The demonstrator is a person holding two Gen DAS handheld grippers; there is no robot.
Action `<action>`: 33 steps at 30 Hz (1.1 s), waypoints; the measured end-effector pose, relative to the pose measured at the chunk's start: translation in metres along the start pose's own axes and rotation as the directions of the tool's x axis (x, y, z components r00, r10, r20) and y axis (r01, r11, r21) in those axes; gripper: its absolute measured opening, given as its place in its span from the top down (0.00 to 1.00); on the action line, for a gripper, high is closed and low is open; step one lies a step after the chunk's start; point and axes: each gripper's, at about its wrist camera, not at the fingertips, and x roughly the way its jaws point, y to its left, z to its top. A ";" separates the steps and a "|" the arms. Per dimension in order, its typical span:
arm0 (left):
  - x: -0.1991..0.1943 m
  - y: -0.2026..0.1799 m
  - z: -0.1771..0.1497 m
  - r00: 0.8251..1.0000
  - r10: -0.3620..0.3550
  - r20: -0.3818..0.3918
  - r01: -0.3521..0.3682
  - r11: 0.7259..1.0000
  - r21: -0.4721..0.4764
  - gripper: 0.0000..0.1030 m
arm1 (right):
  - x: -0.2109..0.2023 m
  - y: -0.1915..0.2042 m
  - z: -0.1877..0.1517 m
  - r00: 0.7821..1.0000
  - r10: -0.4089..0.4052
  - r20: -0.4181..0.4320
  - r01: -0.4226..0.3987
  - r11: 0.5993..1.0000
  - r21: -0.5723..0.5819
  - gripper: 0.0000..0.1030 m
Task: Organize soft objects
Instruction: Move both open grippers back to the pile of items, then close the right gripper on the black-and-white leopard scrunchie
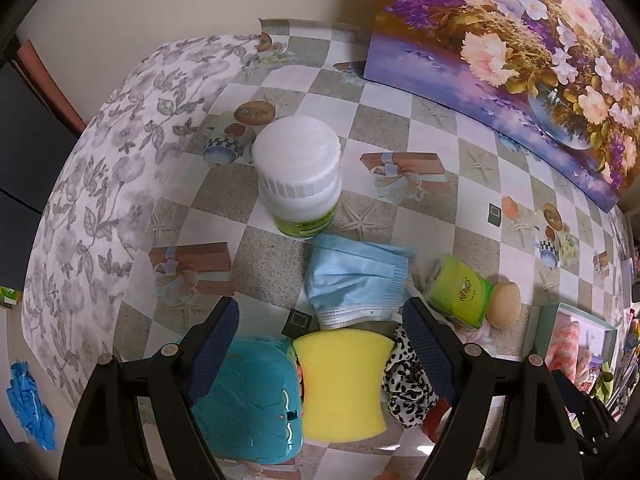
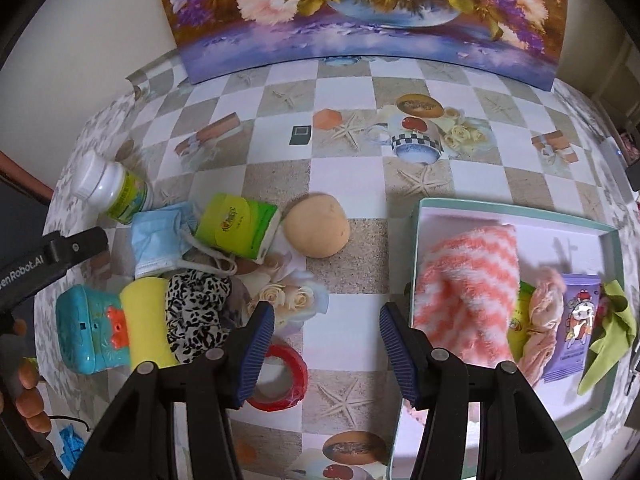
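My left gripper (image 1: 320,344) hangs open over a yellow sponge (image 1: 342,384), which lies between its fingers untouched. Left of the sponge sits a turquoise plastic toy (image 1: 248,400); right of it lies a leopard-print scrunchie (image 1: 406,388). Beyond are a blue face mask (image 1: 356,284), a green tissue pack (image 1: 460,292) and a tan soft ball (image 1: 504,304). My right gripper (image 2: 326,320) is open over bare tablecloth, with nothing between its fingers. To its right a shallow box (image 2: 500,206) holds a pink-and-white striped fluffy cloth (image 2: 464,292), a peach cloth (image 2: 540,320), a purple packet (image 2: 576,324) and a green cloth (image 2: 612,320).
A white bottle (image 1: 298,176) with a green label stands behind the mask. A red tape roll (image 2: 284,376) lies under the right gripper's left finger. A flower painting (image 2: 360,12) leans at the table's back. Blue gloves (image 1: 28,404) lie off the table's left edge.
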 end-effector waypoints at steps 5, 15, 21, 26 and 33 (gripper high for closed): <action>0.000 0.002 0.001 1.000 -0.009 0.000 0.009 1.000 -0.005 0.18 | 0.003 -0.001 0.001 0.999 -0.034 -0.005 0.034 0.999 0.018 0.43; 0.004 0.003 0.001 1.000 0.022 -0.010 -0.021 1.000 0.007 0.18 | 0.011 0.053 -0.010 1.000 0.013 -0.014 -0.014 0.995 -0.096 0.43; 0.013 0.007 0.001 0.999 0.024 -0.032 -0.024 1.000 -0.016 0.18 | 0.025 0.075 -0.014 0.996 0.069 -0.051 -0.076 0.988 -0.136 0.43; 0.017 0.010 0.000 0.999 0.018 -0.041 -0.019 0.999 -0.027 0.18 | 0.042 0.086 -0.019 0.994 0.064 -0.092 -0.078 0.984 -0.157 0.43; 0.022 0.007 -0.001 0.998 0.014 -0.059 -0.014 1.000 -0.004 0.18 | 0.058 0.092 -0.022 0.990 0.065 -0.125 -0.085 0.983 -0.162 0.43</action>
